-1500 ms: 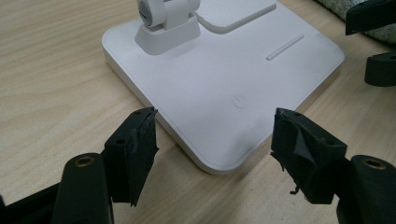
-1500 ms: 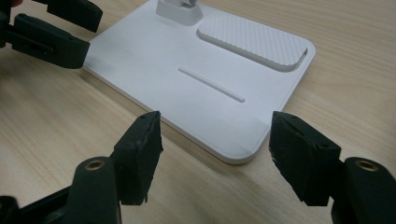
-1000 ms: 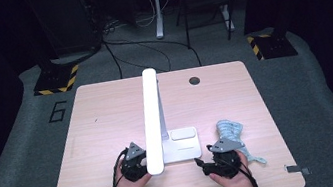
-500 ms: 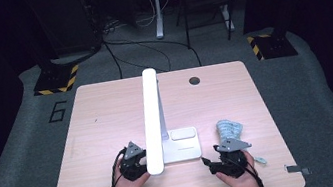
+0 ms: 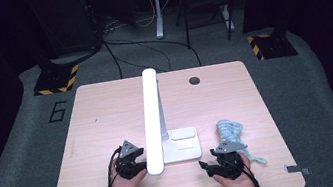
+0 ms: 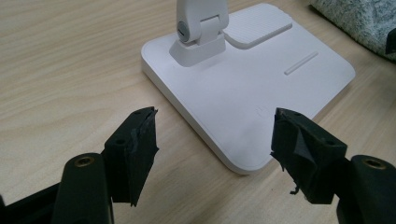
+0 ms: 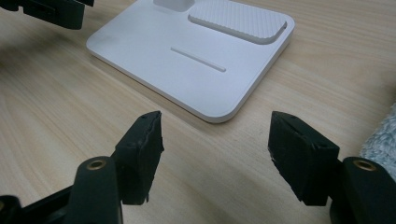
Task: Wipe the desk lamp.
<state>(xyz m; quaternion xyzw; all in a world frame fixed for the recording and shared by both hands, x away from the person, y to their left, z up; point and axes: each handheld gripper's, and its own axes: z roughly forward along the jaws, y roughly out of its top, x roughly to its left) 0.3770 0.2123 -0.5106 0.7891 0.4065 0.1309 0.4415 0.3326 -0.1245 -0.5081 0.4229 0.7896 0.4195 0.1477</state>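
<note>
**Here, two open grippers flank a white desk lamp**

Here a person sits at a pale wooden table (image 5: 107, 118), a black gripper in each hand, forearms coming in from the near edge. A white desk lamp (image 5: 152, 121) stands near the middle of the table, closer to the person. Its flat square base (image 6: 247, 88) lies on the wood, and its long straight arm reaches over the base toward the near edge. On the base are a ribbed raised pad (image 7: 236, 18) and a thin slot (image 7: 198, 59).

The left gripper (image 5: 137, 161) sits just left of the lamp's base. Its jaws are spread wide and hold nothing; in the left gripper view they frame the near corner of the base without touching it.

The right gripper (image 5: 207, 165) rests to the right of the base, pointing toward it. Its jaws are also spread apart and empty, with bare wood between them in the right gripper view.

A light blue fluffy cloth (image 5: 231, 131) lies on the table just right of the base, beside the right hand (image 5: 236, 181).

A small round hole (image 5: 194, 80) marks the far side of the tabletop.
</note>
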